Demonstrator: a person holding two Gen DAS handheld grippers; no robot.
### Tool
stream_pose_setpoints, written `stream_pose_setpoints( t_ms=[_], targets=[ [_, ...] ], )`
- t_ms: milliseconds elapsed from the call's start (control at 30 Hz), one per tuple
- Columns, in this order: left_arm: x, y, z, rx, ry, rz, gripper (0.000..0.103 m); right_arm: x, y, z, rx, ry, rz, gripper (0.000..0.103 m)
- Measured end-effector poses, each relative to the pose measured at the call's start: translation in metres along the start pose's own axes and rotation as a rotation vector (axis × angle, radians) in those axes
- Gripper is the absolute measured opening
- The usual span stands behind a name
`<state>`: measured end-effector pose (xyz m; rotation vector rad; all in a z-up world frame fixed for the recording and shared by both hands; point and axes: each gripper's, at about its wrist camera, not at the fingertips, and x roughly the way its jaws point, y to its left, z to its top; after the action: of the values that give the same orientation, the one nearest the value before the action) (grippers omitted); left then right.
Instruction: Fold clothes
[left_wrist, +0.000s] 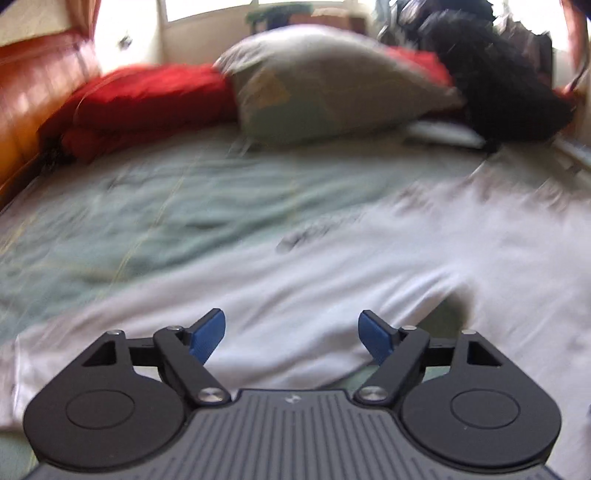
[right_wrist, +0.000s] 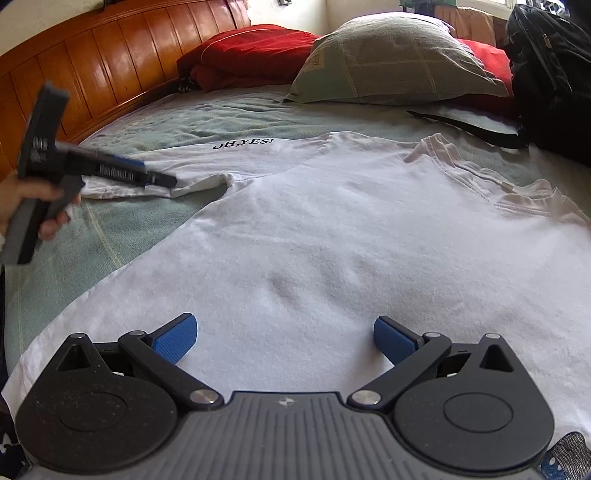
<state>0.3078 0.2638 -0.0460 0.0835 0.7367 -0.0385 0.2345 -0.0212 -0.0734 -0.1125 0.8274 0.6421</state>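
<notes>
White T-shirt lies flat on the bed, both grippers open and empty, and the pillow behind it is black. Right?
Not quite: the pillow is grey-green; the black thing beside it is a bag. The right wrist view shows it. The T-shirt lies flat; left gripper and right gripper are open and empty.

Grey-green pillow (right_wrist: 399, 59), red blanket (right_wrist: 251, 55), black backpack (right_wrist: 554, 74), wooden headboard (right_wrist: 110, 70)

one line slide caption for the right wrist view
Open right gripper over a white T-shirt spread on the bed.
</notes>
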Motion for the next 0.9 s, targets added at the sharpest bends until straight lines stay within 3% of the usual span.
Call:
stream_pose_setpoints(
  t_ms=[67, 233, 400, 533, 633, 767, 900],
  targets=[
    [0.000, -0.015, 0.013, 0.000, -0.044, -0.051, 0.081, 0.000, 0.001, -0.001, -0.010, -0.002, -0.004, 0.103],
    [0.035, -0.050, 0.020, 0.001, -0.037, -0.098, 0.081, 0.000, 0.003, -0.001, -0.024, 0.000, -0.013, 0.103],
    [0.036, -0.051, -0.011, 0.002, -0.001, -0.075, 0.081, 0.002, 0.006, -0.004, -0.053, 0.000, -0.022, 0.103],
    [0.012, -0.035, -0.006, -0.052, 0.003, -0.130, 0.082, 0.003, 0.008, -0.005, -0.065, -0.004, -0.033, 0.103],
    [0.008, -0.008, -0.001, -0.117, -0.031, -0.077, 0.082, 0.004, 0.008, -0.006, -0.068, -0.005, -0.037, 0.103],
    [0.020, 0.034, -0.018, -0.259, 0.027, -0.032, 0.081, 0.004, 0.009, -0.006, -0.073, -0.004, -0.040, 0.103],
    [-0.001, 0.041, -0.042, -0.206, 0.007, -0.018, 0.082, 0.004, 0.010, -0.007, -0.080, -0.004, -0.047, 0.103]
  ],
)
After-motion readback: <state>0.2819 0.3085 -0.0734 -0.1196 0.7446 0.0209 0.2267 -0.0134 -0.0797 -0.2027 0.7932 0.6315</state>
